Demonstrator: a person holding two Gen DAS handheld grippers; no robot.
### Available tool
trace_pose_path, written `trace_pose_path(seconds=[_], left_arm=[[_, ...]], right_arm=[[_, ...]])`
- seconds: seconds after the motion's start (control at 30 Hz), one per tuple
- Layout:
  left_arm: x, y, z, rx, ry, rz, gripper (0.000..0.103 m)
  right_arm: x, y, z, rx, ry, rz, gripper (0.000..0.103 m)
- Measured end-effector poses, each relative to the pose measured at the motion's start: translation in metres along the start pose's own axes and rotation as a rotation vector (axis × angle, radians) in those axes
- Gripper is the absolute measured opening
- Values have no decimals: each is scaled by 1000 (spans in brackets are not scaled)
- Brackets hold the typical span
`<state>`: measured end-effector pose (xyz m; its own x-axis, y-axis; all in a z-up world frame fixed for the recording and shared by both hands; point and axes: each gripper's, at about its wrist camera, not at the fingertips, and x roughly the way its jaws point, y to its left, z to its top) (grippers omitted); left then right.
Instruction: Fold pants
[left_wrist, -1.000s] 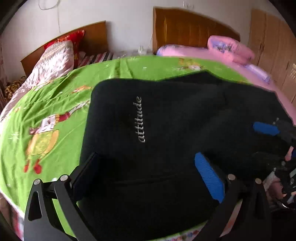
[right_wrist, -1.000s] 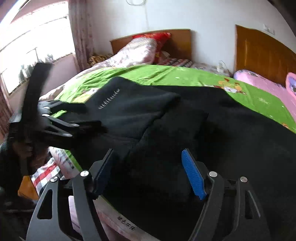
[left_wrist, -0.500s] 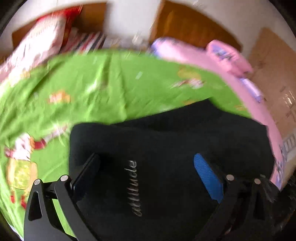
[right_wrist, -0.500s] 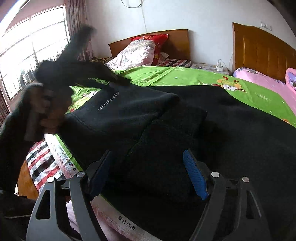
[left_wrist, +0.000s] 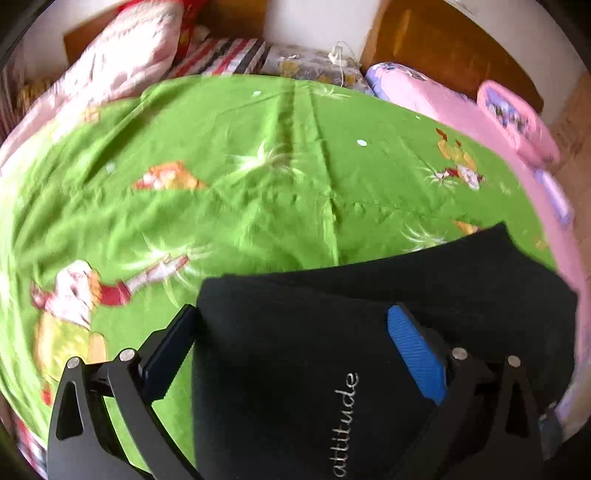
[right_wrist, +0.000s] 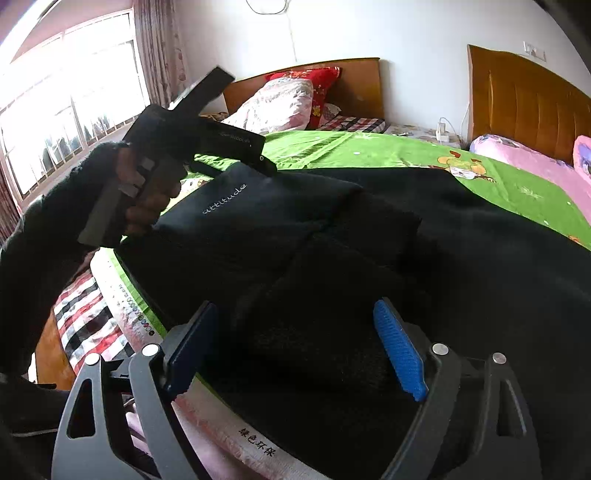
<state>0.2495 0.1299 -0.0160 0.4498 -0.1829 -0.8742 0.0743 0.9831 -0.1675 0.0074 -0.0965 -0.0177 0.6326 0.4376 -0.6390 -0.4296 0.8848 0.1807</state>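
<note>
bed (left_wrist: 258, 177): green cartoon sheet | on it: folded black pants (left_wrist: 295, 369)

The black pants (left_wrist: 295, 369) carry the word "attitude" in pale stitched script, readable in both views, near a folded edge. On the pale border of the green sheet (right_wrist: 258, 446) at the bed's near edge stand four printed Chinese characters, "绿色环保". Beside a row of small colour dots on that border runs tiny print too small to read.

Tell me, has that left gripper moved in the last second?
Yes. In the right wrist view the left gripper has swung up and toward the wooden headboard, above the black pants.
</note>
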Motion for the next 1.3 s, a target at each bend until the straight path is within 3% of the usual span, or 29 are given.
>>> trace_pose_path(seconds=[0.07,0.2,0.27,0.37,0.47,0.53,0.67,0.83,0.93,1.07,1.2,1.3], left_arm=[[-25,-1,-7,-31,-107,72,101],[-82,-31,-47,43,-307,44,101],[-88,-50,-71,118,-334,54,101],[-64,-72,-98,223,-292,115,102],[-25,-73,-112,226,-185,160,102],[-28,-68,-112,198,-201,131,102],[-30,-69,-112,207,-177,147,101],[-59,-85,-126,215,-248,118,101],[-72,-103,-140,287,-334,142,102],[-53,-114,-142,326,-291,162,102],[-38,-98,-137,254,-241,74,102],[-34,-94,-137,255,-241,63,102]], right_arm=[[-7,-1,1,27,-27,-1,84],[-19,-6,1,58,-87,12,85],[-17,-8,-2,65,-81,12,89],[-3,-17,-12,103,-19,48,94],[-16,-30,-13,133,-26,109,95],[-39,-46,-13,184,-90,94,95],[-113,-123,-34,453,-257,33,96],[-199,-206,-104,765,-343,-108,96],[-224,-222,-137,848,-340,-137,96],[-219,-235,-157,917,-270,-141,96],[-206,-255,-155,956,-268,-100,99],[-198,-272,-150,1008,-265,-43,99]])
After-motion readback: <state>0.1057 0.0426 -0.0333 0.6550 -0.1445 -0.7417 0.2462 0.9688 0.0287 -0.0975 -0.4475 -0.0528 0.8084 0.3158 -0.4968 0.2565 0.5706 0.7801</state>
